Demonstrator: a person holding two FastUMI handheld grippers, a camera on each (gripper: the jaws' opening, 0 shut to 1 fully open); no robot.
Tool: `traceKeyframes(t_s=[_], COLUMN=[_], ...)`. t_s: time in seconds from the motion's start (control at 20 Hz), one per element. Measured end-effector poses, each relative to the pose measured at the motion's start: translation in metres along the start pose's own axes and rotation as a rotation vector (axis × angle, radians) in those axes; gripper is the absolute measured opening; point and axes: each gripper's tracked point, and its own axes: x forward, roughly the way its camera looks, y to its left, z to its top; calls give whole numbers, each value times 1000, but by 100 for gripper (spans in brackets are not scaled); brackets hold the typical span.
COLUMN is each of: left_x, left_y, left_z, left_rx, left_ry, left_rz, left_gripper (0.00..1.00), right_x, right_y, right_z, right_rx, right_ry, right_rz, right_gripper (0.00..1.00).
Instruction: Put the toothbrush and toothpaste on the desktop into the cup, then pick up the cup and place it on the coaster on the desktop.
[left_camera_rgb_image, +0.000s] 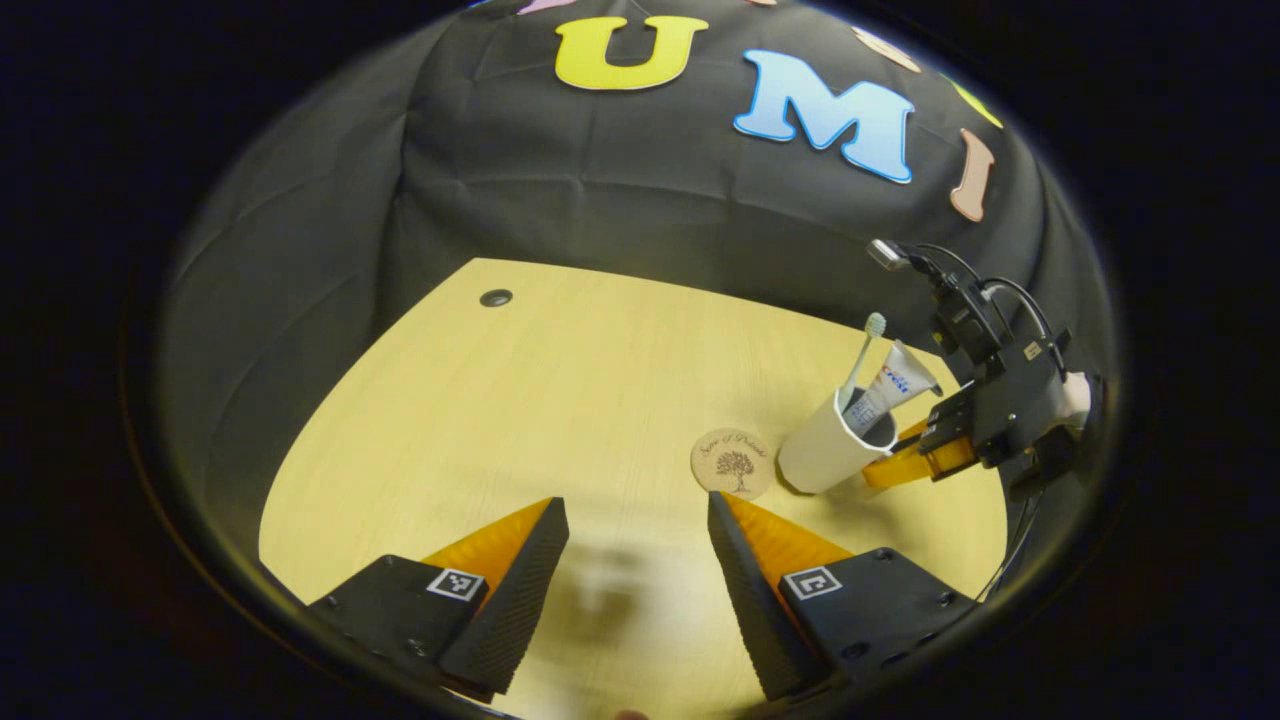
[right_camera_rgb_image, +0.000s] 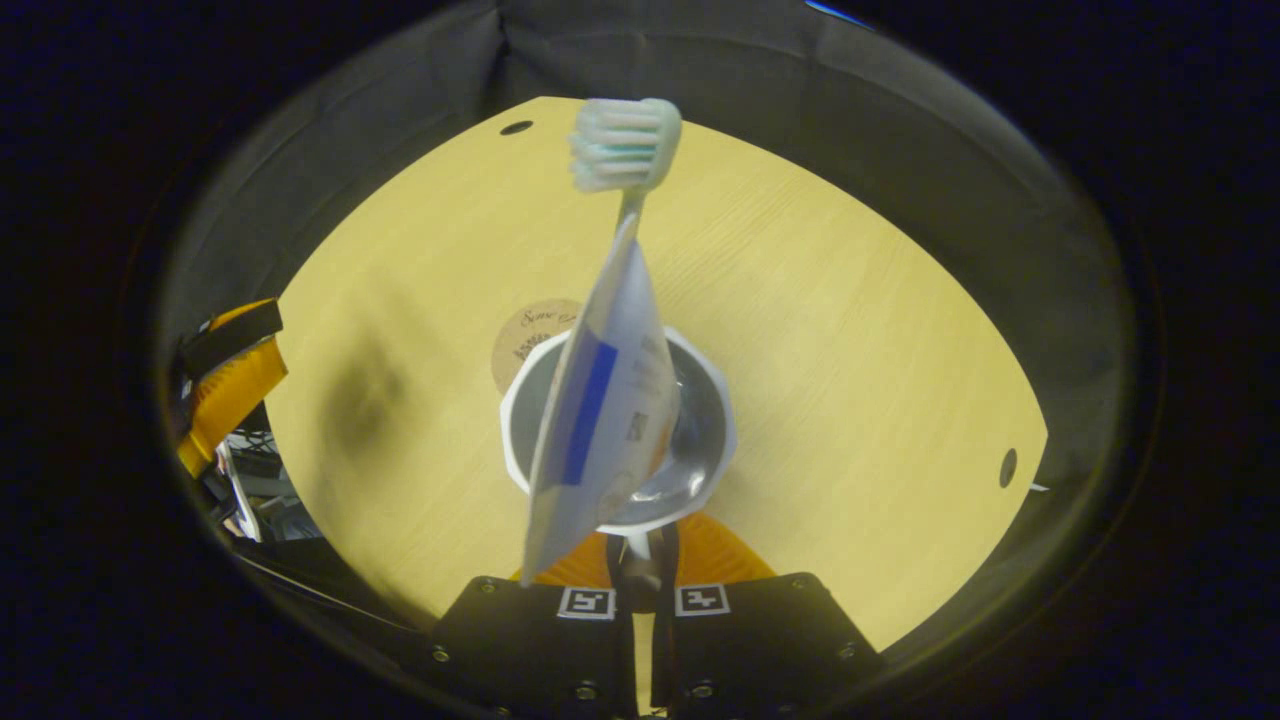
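A white cup (left_camera_rgb_image: 822, 455) leans on the desktop at the right in the left gripper view, with the toothbrush (left_camera_rgb_image: 866, 345) and the toothpaste tube (left_camera_rgb_image: 895, 385) standing in it. My right gripper (left_camera_rgb_image: 900, 458) is shut on the cup's rim from the right. Just left of the cup lies the round cork coaster (left_camera_rgb_image: 733, 463). My left gripper (left_camera_rgb_image: 638, 520) is open over bare wood in front of the coaster. In the right gripper view I look down into the cup (right_camera_rgb_image: 700, 400), past the toothpaste (right_camera_rgb_image: 600, 410) and toothbrush head (right_camera_rgb_image: 625, 145); the right gripper (right_camera_rgb_image: 640, 555) pinches the near rim. The coaster (right_camera_rgb_image: 530, 335) peeks out behind the cup.
The light wooden desktop (left_camera_rgb_image: 550, 400) has a dark cable hole (left_camera_rgb_image: 495, 297) at its far left corner, and another hole (right_camera_rgb_image: 1007, 467) shows in the right gripper view. Black cloth walls close it in. The left gripper (right_camera_rgb_image: 228, 370) and cables sit at the left edge.
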Motion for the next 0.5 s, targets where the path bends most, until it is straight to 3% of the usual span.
traceKeyframes(t_s=[0.1, 0.2, 0.25, 0.5], left_x=[-4, -8, -11, -9], left_y=[2, 7, 10, 20], left_z=[-4, -7, -9, -5], left_rx=[-6, -7, -8, -14], left_ry=[3, 6, 8, 12], left_rz=[4, 10, 13, 26], left_gripper=[93, 97, 93, 93], right_x=[0, 0, 1, 3], right_y=[3, 9, 11, 24], right_z=[6, 13, 16, 36], right_rx=[-7, -9, -13, -34], right_ry=[-6, -12, -15, -22], right_rz=[0, 6, 7, 18], right_gripper=[7, 7, 7, 7])
